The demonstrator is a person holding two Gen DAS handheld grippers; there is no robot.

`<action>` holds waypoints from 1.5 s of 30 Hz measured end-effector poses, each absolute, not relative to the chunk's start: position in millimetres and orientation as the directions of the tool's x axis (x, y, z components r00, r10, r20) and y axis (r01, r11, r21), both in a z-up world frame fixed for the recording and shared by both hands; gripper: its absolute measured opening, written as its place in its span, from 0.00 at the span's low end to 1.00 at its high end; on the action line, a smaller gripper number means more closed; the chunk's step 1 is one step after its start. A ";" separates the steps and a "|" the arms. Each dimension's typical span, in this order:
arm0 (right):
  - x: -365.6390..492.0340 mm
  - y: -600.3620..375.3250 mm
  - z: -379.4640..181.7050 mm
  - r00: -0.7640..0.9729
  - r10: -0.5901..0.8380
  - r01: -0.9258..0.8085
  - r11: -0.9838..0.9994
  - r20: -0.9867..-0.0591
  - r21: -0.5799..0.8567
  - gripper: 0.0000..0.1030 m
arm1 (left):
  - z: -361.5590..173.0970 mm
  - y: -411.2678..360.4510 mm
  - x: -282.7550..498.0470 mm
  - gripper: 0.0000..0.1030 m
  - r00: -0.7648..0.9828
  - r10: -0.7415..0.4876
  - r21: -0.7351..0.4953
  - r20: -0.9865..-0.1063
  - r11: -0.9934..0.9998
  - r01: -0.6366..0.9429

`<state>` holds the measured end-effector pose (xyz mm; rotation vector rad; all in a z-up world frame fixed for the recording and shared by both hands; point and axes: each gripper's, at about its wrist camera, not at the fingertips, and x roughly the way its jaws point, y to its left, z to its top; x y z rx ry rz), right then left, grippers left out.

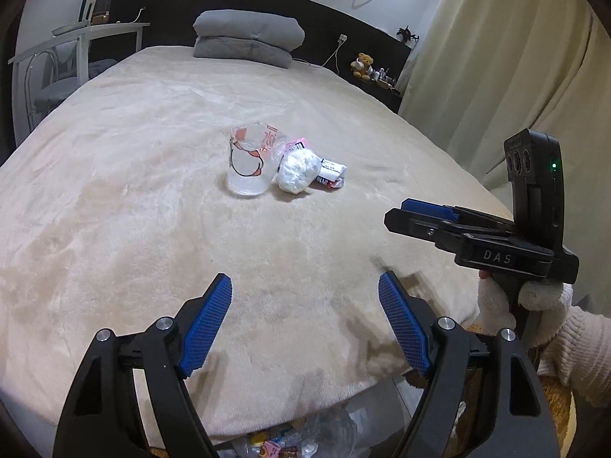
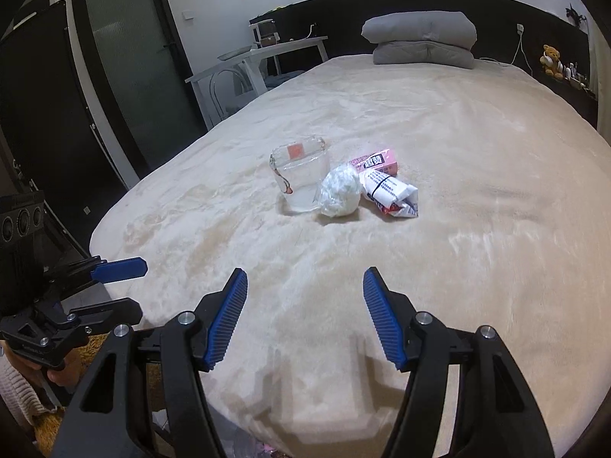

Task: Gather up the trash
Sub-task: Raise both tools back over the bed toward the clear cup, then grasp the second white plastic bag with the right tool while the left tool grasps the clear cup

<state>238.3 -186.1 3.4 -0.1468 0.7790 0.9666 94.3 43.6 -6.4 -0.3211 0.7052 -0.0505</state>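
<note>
Beyond both grippers' fingers, trash pile untouched

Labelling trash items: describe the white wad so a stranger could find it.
On the beige bed, find the small cluster mid-blanket. The wad sits between the clear cup and the printed wrapper. It alone is round, plain white and crumpled.

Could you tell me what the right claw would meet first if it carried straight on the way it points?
Probably the bare beige blanket, short of the white wad; depth is unclear.
</note>
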 end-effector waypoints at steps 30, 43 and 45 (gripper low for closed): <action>336.7 -79.8 -42.5 0.354 0.601 -0.818 0.571 -0.716 0.075 0.72 | -11.9 121.1 151.2 0.76 0.793 -0.115 -0.309 -0.598 0.946 -0.095; 330.5 -96.0 -28.0 0.362 0.622 -0.822 0.565 -0.694 0.077 0.42 | -23.7 120.7 174.0 0.76 0.777 -0.087 -0.261 -0.623 0.960 -0.102; 328.8 -103.1 -20.5 0.363 0.638 -0.816 0.570 -0.679 0.099 0.42 | -24.4 121.8 180.1 0.80 0.779 -0.081 -0.258 -0.622 0.960 -0.106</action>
